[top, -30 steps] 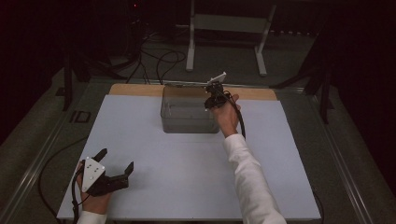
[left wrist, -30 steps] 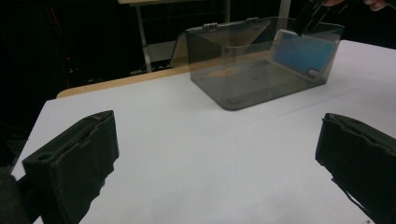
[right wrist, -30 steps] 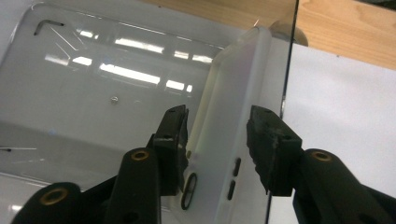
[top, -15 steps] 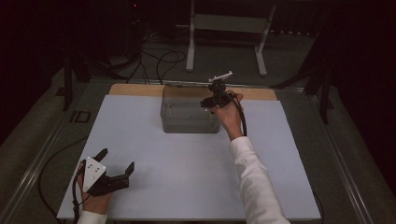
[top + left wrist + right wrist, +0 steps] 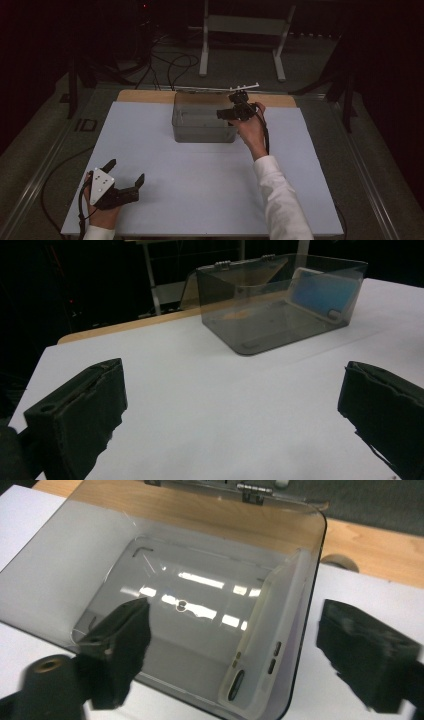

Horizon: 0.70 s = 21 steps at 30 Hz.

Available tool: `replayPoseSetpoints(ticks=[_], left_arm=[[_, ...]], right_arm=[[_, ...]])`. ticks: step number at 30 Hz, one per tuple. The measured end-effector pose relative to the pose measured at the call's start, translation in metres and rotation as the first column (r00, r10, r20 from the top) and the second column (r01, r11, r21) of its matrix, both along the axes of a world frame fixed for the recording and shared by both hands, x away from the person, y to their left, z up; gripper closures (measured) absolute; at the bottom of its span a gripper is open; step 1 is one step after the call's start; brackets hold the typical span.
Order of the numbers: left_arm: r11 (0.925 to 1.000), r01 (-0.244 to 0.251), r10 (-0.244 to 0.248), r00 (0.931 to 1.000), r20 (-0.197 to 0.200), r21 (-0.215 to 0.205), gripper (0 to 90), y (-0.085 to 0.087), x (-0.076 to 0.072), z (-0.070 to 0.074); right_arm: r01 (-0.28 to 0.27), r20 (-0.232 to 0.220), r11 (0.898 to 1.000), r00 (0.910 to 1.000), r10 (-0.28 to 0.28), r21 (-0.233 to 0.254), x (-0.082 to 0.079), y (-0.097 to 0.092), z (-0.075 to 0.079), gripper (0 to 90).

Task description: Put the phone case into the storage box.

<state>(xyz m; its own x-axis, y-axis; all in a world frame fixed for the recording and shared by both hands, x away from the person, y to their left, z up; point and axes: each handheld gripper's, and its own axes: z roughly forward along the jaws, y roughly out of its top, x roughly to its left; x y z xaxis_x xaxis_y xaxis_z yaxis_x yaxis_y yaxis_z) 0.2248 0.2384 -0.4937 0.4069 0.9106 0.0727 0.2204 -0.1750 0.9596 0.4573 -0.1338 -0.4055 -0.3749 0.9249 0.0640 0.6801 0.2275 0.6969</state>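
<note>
A clear grey plastic box (image 5: 202, 122) stands on the white mat, its lid (image 5: 220, 89) swung open behind it. Inside it a phone in a pale blue case (image 5: 320, 292) leans on edge against the right wall (image 5: 270, 650). My right gripper (image 5: 233, 105) hovers over the box's right end and looks down into it (image 5: 235, 630). Its jaws have just been opening, they stand wide, and nothing is pressed between them. The phone lies below them inside the box. My left gripper (image 5: 126, 171) rests open near the mat's front left corner, facing the box (image 5: 230, 400).
The white mat (image 5: 200, 190) covers most of the table, and a strip of wooden board (image 5: 145, 96) shows behind it. A white metal stand (image 5: 240, 30) and loose cables (image 5: 170, 62) are on the floor beyond the table.
The right hand has drifted a little to the right over the box's right end, and its jaws stand wider apart. The left gripper has stayed in place.
</note>
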Motion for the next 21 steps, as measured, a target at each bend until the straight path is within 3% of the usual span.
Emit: replayPoseSetpoints(ticks=[4, 8, 13, 21], left_arm=[[1.0, 0.0, 0.0, 1.0, -0.002, 0.001, 0.3, 0.0, 0.0, 0.0], [1.0, 0.002, -0.002, 1.0, -0.006, 0.003, 0.2, -0.001, 0.001, -0.001], [1.0, 0.005, -0.005, 1.0, -0.008, 0.004, 0.2, -0.001, 0.001, -0.001], [0.9999, 0.009, -0.009, 0.9999, -0.012, 0.006, 0.2, -0.002, 0.001, -0.001]], right_arm=[[-0.013, 0.063, 1.0, 0.998, 0.013, 0.006, -0.012, -0.004, 0.001, 11.6], [-0.019, 0.144, 1.0, 0.9894, 0.016, 0.02, -0.025, -0.009, 0.002, 10.5], [-0.041, 0.182, 0.999, 0.9825, 0.04, 0.004, -0.04, -0.014, 0.003, 10.3], [-0.077, 0.196, 0.997, 0.9774, 0.078, -0.013, -0.066, -0.025, 0.0, 10.2]])
